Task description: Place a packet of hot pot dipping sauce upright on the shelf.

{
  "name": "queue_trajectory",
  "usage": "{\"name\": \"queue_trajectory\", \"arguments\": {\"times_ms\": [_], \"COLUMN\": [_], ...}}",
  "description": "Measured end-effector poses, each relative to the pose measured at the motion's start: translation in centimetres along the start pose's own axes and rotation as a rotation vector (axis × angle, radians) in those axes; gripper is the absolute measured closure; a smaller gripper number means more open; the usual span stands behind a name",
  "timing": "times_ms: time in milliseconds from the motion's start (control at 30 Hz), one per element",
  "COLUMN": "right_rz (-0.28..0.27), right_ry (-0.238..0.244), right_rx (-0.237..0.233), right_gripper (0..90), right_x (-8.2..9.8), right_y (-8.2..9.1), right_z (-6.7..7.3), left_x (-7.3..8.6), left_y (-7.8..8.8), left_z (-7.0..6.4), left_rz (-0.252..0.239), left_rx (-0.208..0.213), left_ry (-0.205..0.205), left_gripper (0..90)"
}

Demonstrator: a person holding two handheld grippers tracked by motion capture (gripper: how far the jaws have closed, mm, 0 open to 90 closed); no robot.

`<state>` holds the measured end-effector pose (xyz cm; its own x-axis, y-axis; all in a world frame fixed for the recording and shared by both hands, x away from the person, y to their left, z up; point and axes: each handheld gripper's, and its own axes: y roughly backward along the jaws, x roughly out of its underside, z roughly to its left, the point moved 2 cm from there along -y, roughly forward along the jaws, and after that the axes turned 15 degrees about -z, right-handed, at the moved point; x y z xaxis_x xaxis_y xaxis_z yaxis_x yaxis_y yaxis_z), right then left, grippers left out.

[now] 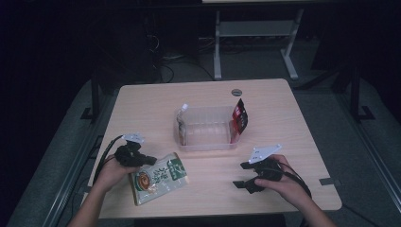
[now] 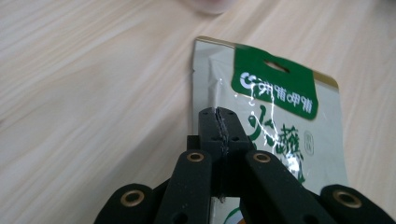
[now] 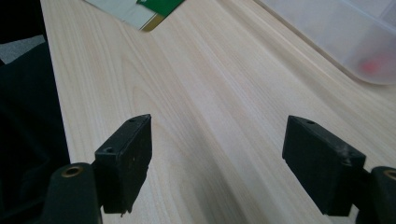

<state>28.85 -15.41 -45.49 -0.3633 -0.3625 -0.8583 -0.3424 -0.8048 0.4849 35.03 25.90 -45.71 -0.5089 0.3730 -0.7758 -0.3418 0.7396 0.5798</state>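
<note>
- Left gripper (image 1: pixel 146 160), at the table's near left, pinches the edge of a flat green-and-white foil snack pouch (image 1: pixel 158 178) lying on the pale wooden table (image 1: pixel 142 101).
- Clear rectangular plastic tub (image 1: pixel 206 128) sits mid-table, a red-and-black sachet (image 1: pixel 239 117) leaning on its right wall.
- Right gripper (image 1: pixel 241 175) rests at the near right, jaws spread, nothing between them.

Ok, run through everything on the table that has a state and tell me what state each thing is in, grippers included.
Left gripper: shut on the green snack pouch's edge.
Green snack pouch: sealed, lying flat on the table, label up.
Right gripper: open, nothing between the jaws, over bare table.
Clear plastic bin: open-topped, upright.
Red packet: standing tilted at the bin's right end.
Clear pouch: propped at the bin's left end.
</note>
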Motion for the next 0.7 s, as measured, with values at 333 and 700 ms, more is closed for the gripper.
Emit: {"name": "queue_trajectory", "arguments": {"times_ms": [333, 700], "right_rz": [0.001, -0.005], "right_ry": [0.002, -0.006], "right_rx": [0.002, 0.009], "right_gripper": [23.7, 23.7], "right_x": [0.0, 0.1], "right_y": [0.0, 0.3], "right_z": [0.0, -0.1], "left_x": [-1.7, 0.5], "left_y": [-2.9, 3.1], "left_z": [-2.9, -2.6], "left_rz": [-0.001, -0.056], "left_rx": [0.073, -0.067], "left_ry": [-0.059, -0.026], "left_gripper": [90.0, 90.0]}}
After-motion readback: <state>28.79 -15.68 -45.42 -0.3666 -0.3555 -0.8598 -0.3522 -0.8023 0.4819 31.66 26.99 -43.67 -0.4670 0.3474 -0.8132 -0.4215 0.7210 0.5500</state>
